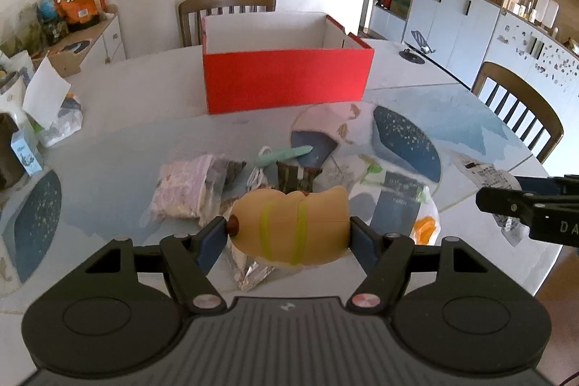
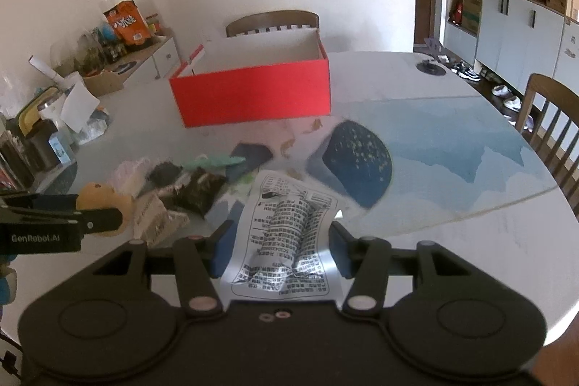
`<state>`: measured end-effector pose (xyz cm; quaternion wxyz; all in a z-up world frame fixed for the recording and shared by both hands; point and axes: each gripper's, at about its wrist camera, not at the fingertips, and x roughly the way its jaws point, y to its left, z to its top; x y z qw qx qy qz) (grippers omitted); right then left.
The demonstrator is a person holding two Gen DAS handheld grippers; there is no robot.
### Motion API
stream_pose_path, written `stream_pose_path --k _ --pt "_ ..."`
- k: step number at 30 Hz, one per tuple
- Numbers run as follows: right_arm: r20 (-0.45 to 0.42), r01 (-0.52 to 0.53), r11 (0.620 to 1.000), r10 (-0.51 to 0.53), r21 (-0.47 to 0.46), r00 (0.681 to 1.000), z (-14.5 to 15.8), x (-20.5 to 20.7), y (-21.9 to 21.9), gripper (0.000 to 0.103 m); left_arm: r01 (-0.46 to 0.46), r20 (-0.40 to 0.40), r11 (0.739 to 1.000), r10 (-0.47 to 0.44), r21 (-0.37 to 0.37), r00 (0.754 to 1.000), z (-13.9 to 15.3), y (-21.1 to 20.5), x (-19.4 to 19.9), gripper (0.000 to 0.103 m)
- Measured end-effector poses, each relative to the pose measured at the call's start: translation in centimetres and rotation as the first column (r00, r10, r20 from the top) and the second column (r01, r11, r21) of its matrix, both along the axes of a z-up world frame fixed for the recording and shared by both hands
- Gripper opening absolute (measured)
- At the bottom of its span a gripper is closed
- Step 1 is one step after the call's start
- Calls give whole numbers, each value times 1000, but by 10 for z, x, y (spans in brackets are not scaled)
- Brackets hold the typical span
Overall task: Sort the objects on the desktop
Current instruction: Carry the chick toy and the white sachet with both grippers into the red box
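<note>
My left gripper (image 1: 287, 230) is shut on a tan plush toy (image 1: 289, 223) with green stripes and holds it above the table; the toy also shows at the left of the right wrist view (image 2: 103, 201). My right gripper (image 2: 277, 239) is open around a crumpled white printed packet (image 2: 289, 227), which lies between the fingers without clear contact. An open red box (image 1: 286, 78) stands at the far middle of the table, also in the right wrist view (image 2: 253, 93). A pile of snack packets (image 1: 188, 190), a dark packet (image 2: 197, 190) and a mint green item (image 1: 286, 154) lies on the table.
The round table (image 2: 452, 223) has a blue patterned cover. Wooden chairs stand behind the box (image 1: 226, 6) and at the right (image 1: 521, 107). Clutter and a white bag (image 1: 47, 104) sit at the left edge. Cabinets (image 1: 470, 17) line the right wall.
</note>
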<state>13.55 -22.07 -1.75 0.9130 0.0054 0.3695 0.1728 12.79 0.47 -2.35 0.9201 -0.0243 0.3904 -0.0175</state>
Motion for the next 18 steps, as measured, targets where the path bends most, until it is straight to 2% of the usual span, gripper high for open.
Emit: stream_pose_path --k 18 --pt "13 -122 992 122 45 993 35 68 7 54 -14 2 1000 14 -18 1000 20 -10 56 72"
